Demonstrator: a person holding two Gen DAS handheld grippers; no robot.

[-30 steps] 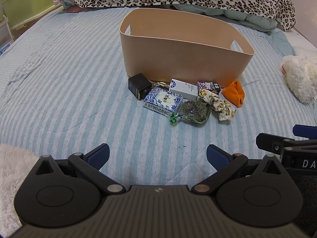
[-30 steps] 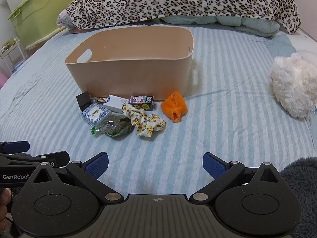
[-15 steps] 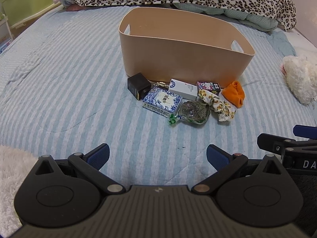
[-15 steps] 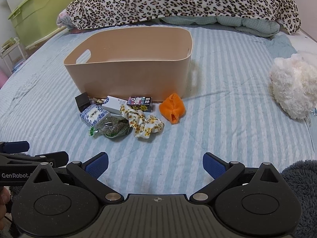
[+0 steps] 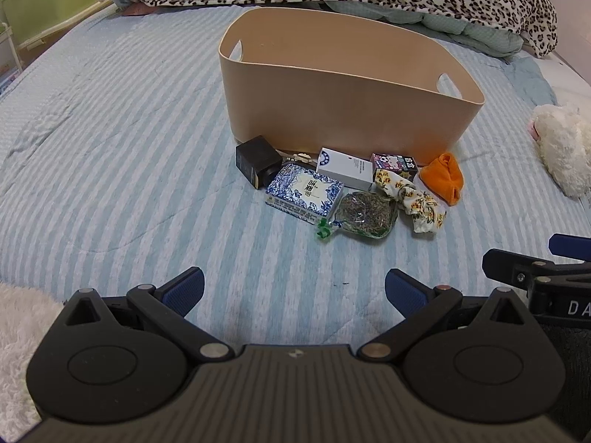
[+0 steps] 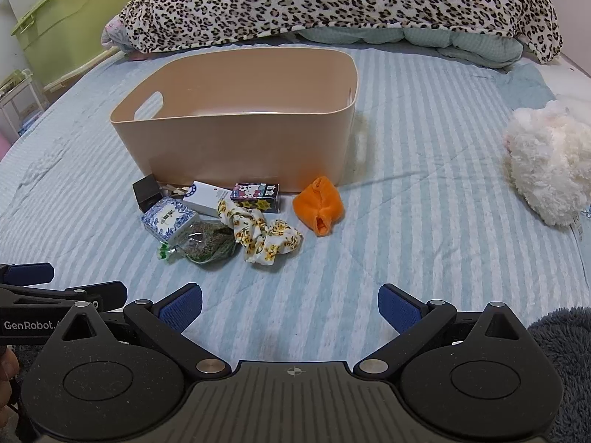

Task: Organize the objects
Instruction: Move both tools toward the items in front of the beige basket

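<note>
A tan plastic bin (image 5: pixel 343 110) (image 6: pixel 236 140) stands on the striped bed. In front of it lie a black box (image 5: pixel 258 160), a blue-and-white box (image 5: pixel 304 192) (image 6: pixel 168 217), a white box (image 5: pixel 345 168), a cartoon-print box (image 6: pixel 255 192), a bag of dried herbs (image 5: pixel 365 214) (image 6: pixel 208 245), a floral scrunchie (image 5: pixel 410 197) (image 6: pixel 266 238) and an orange cloth (image 5: pixel 443 177) (image 6: pixel 319 208). My left gripper (image 5: pixel 293 289) is open and empty, short of the pile. My right gripper (image 6: pixel 290 302) is open and empty, also short of it.
A leopard-print blanket (image 6: pixel 332 3) lies across the far end of the bed. A white plush toy (image 6: pixel 546 170) sits at the right. A green storage box (image 6: pixel 70 26) stands beside the bed at the left. White fluffy fabric (image 5: pixel 18 332) is at the near left.
Both grippers have edged slightly forward toward the pile; the objects have not moved and both jaws stay open.
</note>
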